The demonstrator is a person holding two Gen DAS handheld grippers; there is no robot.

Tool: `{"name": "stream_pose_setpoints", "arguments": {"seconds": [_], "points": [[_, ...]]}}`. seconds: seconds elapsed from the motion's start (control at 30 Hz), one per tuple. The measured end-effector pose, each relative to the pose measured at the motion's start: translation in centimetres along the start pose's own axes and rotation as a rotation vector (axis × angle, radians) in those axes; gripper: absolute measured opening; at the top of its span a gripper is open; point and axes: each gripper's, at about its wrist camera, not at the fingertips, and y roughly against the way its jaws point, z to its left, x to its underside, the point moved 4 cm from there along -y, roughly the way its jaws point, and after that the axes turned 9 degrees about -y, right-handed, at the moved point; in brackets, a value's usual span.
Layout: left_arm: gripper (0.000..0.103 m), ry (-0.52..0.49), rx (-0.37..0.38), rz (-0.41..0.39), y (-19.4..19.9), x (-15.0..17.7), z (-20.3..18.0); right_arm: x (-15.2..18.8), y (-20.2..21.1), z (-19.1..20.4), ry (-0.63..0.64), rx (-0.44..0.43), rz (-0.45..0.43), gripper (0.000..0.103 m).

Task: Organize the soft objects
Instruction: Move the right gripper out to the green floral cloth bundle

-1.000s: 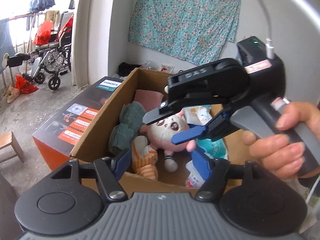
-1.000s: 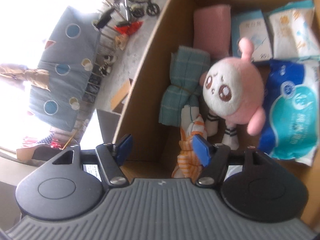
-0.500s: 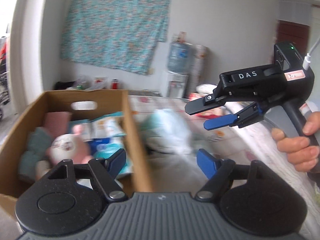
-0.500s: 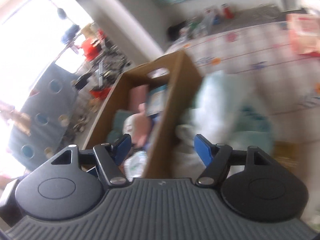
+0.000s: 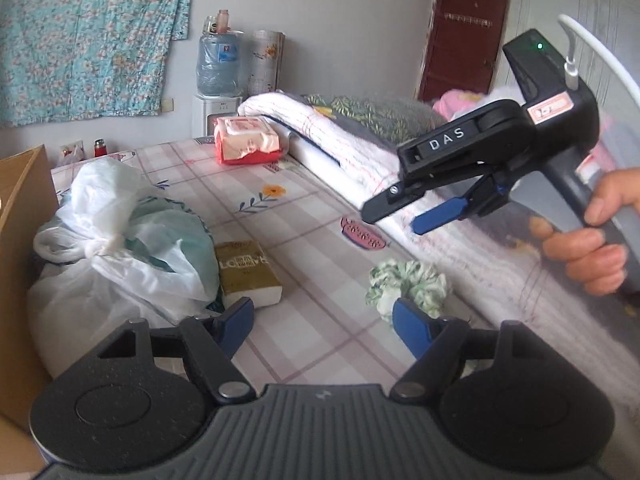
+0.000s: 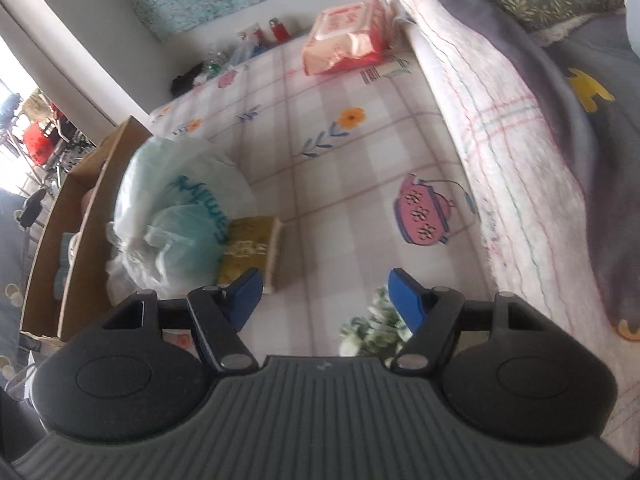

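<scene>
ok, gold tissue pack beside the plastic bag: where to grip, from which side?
Probably from above, across the short width of the gold tissue pack, near its white end. It lies flat; the plastic bag crowds one long side, so spread the jaws first.

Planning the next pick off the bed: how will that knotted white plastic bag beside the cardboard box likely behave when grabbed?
The plastic bag looks thin and crinkled, so it will probably sag and deform rather than hold shape. Its film may slip between pads; the knot seems the surest grip. It bulges with soft-looking contents, so it is likely light.
</scene>
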Motion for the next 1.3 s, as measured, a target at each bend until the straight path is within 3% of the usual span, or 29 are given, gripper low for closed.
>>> {"name": "stream_pose_setpoints", "arguments": {"seconds": [0.23, 0.5, 0.7, 0.77, 0.87, 1.13, 1.23, 1.3], "points": [[0.063, -0.002, -0.135, 0.046, -3.6, -0.3, 0.9, 1.3, -1.6, -1.6, 0.029, 0.031, 0.044, 0.070], [0.063, 0.009, -0.203, 0.168, -8.5, -1.1, 2.5, 1.3, -2.7, -2.2, 0.047, 0.025, 0.082, 0.070], [0.061, 0.025, -0.233, 0.213, -10.4, -0.9, 2.7, 1.5, -2.9, -2.7, 0.040, 0.007, 0.099, 0.070], [0.053, 0.042, -0.244, 0.221, -10.7, -0.8, 2.8, 1.6, -3.0, -2.8, 0.028, -0.002, 0.105, 0.070], [0.033, 0.052, -0.226, 0.233, -10.8, -0.6, 2.7, 1.7, -3.1, -3.2, 0.004, -0.015, 0.116, 0.070], [0.031, 0.011, -0.132, 0.238, -9.0, 0.4, 1.5, 2.3, -3.6, -3.5, -0.015, -0.022, 0.125, 0.070], [0.036, 0.057, -0.112, 0.206, -8.3, 0.2, 1.8, 2.4, -3.6, -3.4, -0.005, -0.020, 0.116, 0.070], [0.048, 0.080, -0.115, 0.186, -8.1, -0.2, 2.1, 2.5, -3.6, -3.5, -0.006, -0.020, 0.107, 0.069]]}}
